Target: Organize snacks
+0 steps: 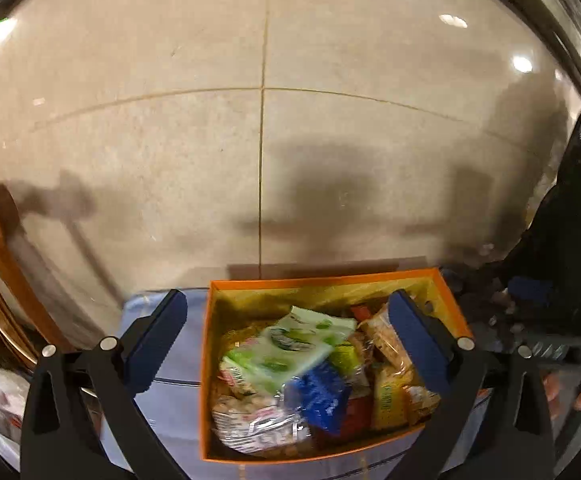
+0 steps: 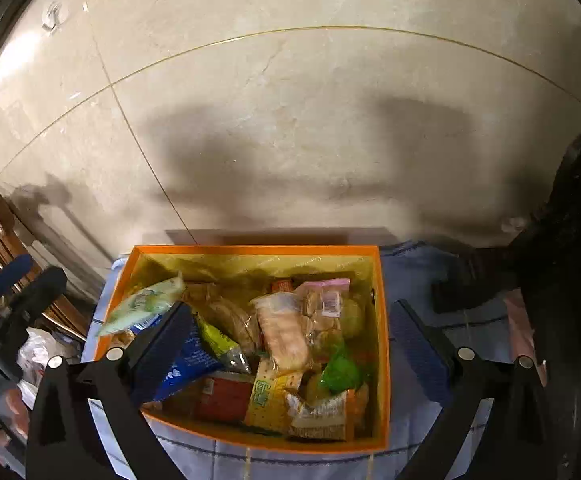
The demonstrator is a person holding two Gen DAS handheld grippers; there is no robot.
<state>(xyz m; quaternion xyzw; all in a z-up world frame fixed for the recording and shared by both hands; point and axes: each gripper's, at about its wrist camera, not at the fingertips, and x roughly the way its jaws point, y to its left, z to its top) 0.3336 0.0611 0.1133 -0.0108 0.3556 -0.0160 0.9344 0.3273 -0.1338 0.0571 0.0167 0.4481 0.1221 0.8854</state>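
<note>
Now the orange box (image 2: 382, 320) sits on the blue cloth (image 2: 430, 460), heaped with snacks (image 2: 282, 336). Both grippers, left (image 1: 286, 344) and right (image 2: 286, 344), hover above it, wide open and empty. Best to single out one top packet, then close gently.

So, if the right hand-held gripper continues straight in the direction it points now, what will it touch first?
Probably the snack packets piled in the orange box, most likely the clear cracker pack centred between the open right hand-held gripper fingers. Depth is hard to judge.
</note>
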